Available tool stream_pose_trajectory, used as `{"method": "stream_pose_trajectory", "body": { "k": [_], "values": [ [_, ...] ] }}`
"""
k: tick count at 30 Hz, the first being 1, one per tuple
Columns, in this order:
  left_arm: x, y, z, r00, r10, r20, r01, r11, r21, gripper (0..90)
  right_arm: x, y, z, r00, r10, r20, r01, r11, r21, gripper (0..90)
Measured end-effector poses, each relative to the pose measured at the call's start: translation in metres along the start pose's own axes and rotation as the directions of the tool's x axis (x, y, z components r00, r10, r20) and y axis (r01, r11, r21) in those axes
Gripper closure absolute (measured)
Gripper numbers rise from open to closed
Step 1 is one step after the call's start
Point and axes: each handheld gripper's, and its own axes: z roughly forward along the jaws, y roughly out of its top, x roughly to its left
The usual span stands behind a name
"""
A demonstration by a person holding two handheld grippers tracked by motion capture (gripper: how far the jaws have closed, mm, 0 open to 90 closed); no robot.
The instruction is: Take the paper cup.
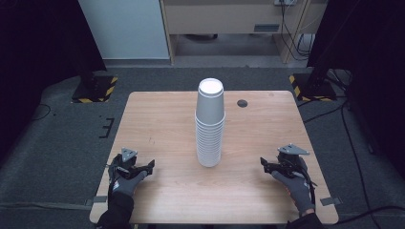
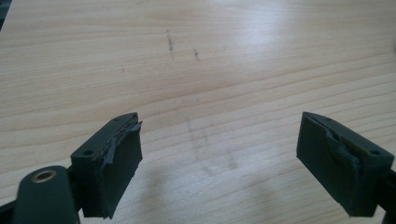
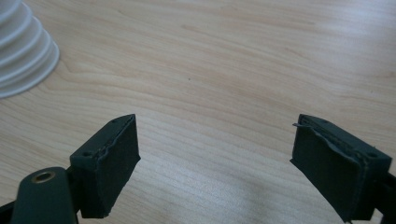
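Cups (image 1: pixel 210 125), white and nested upside down into one tall stack, stand upright near the middle of the wooden table (image 1: pixel 162 191), about midway between the two grippers and a little farther from the person than either of them. Nearest the person, at the table's front edge, two gloved hands rest low over the wood, well apart from each other and from the stack. The left gripper (image 1: pixel 149 166) sits at the front left, its jaws spread wide with nothing but bare wood between them, as the left gripper view (image 2: pixel 219 154) confirms. The right gripper (image 1: pixel 265 164) sits at the front right, jaws likewise wide apart and empty; in the right gripper view (image 3: pixel 215 154) the ridged rims of the stack's base (image 3: pixel 23 51) show at the upper left. Beyond the stack, a small dark round spot (image 1: pixel 242 103) marks the table's far side.
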Motion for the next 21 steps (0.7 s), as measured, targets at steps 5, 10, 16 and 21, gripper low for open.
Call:
{"method": "stream_pose_trajectory", "body": {
  "k": [5,10,16,21],
  "values": [
    [-0.003,0.001,-0.003,1.0,-0.004,0.009,0.004,1.0,-0.009,13.5,-0.002,0.003,-0.005,1.0,-0.001,-0.007,0.0,1.0,-0.026,14.8],
    [-0.005,0.001,-0.005,0.9998,-0.007,0.018,0.007,1.0,-0.001,14.2,-0.004,0.007,-0.009,0.9998,0.014,-0.011,-0.014,0.999,-0.047,14.6],
    [-0.007,0.002,-0.006,0.9995,-0.007,0.03,0.008,1.0,-0.006,14.6,-0.003,0.013,-0.016,0.9992,0.017,-0.035,-0.02,0.996,-0.084,14.4],
    [-0.009,0.003,-0.008,0.9994,0.005,0.035,-0.005,0.9999,-0.014,15.1,0.001,0.02,-0.023,0.9978,0.02,-0.064,-0.028,0.992,-0.124,14.3]
  ]
}}
